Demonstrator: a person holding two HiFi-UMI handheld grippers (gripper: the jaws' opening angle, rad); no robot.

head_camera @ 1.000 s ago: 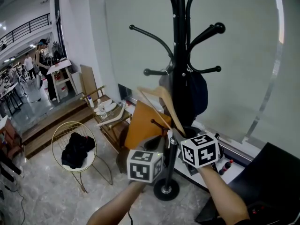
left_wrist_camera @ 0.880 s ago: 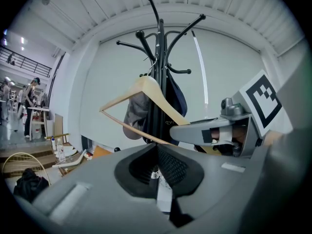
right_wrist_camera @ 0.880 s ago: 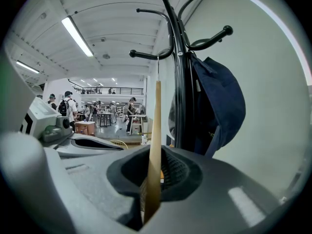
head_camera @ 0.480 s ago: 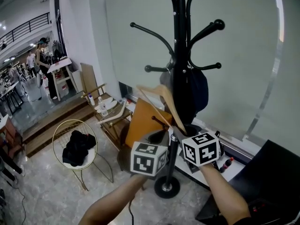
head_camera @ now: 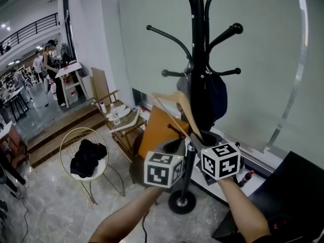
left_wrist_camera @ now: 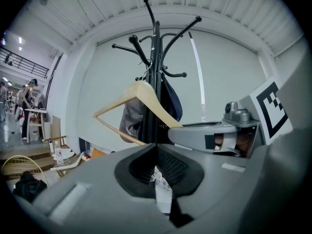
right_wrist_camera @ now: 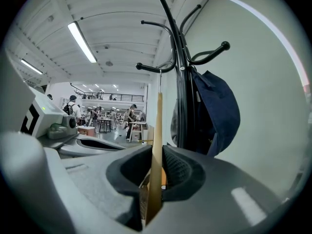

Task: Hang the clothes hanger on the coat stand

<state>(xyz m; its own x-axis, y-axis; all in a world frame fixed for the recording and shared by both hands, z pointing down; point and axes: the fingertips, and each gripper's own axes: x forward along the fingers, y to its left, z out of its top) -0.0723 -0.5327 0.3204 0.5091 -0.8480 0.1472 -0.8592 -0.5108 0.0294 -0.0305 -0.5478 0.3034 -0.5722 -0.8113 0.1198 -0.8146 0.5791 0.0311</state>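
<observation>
- Step in hand, as I judge it: seating the hook on a low peg, then letting go.
- Clothes hanger (head_camera: 190, 116): wooden and bare. It is tilted, with one arm slanting down toward the person and the apex up by the coat stand (head_camera: 197, 44).
- Its wire hook rises to the low side peg (head_camera: 174, 74). From the right gripper view it seems to touch the peg, but I cannot tell whether it sits fully over it.
- Right tool (right_wrist_camera: 158, 155): pinching the lower end of the hanger's arm, which stands edge-on between the pads. The jaws have just been opening, though the wood between them looks gripped, so the hold is light.
- Left tool (left_wrist_camera: 156, 147): jaws drawn together with nothing between them. It is just beside the right tool, below the hanger and apart from it.
- A dark blue cloth item (head_camera: 215, 103) hangs on the far side of the pole, near the hook.
- To do it well, confirm the hook bears on the peg before spreading the jaws wider.
- Let the low arm swing gently rather than drop.
- Draw the right tool back along the line of the wood, not across it, so the hook is not dragged off.
- Keep the left tool clear.
</observation>
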